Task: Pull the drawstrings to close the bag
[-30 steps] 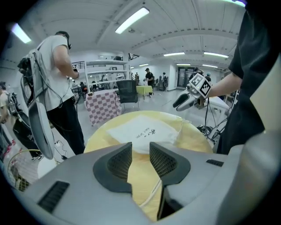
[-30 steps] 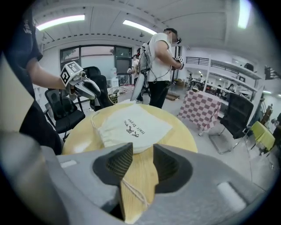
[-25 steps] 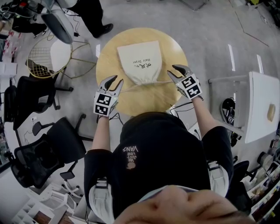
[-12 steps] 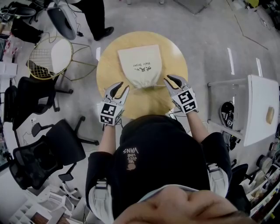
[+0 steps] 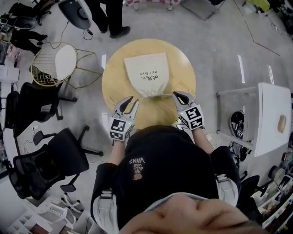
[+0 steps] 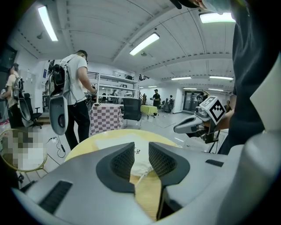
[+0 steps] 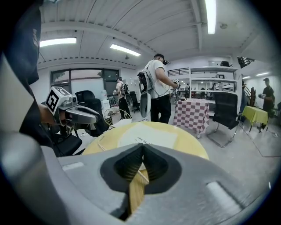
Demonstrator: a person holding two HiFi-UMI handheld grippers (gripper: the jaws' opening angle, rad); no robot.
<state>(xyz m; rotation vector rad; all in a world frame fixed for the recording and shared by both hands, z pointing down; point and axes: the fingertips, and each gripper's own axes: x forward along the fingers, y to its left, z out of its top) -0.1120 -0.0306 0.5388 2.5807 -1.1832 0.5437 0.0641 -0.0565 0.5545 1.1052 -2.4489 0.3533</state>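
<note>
A cream drawstring bag [image 5: 146, 71] lies flat on the round wooden table [image 5: 114, 82], its gathered neck toward me. My right gripper [image 5: 176, 95] is shut on the drawstring [image 5: 161, 95], which runs from the neck to its tips. In the right gripper view the cord [image 7: 142, 176] comes out from between the closed jaws of that gripper [image 7: 142, 148]. My left gripper [image 5: 134, 99] stands just left of the neck. Its jaws have just been closing a little but are still apart. In the left gripper view the bag's neck [image 6: 141, 166] and a strand of cord show in the gap of that gripper [image 6: 141, 154], untouched.
A wire chair with a white seat [image 5: 55, 64] stands left of the table, and black office chairs [image 5: 68, 155] are nearer me on the left. A white table [image 5: 274, 114] is at the right. A person [image 5: 110, 13] stands beyond the table near a checkered table [image 6: 105, 118].
Both grippers have come inward from the table's sides toward the bag's neck. The right jaws went from open to shut on the drawstring. The left jaws stayed apart.
</note>
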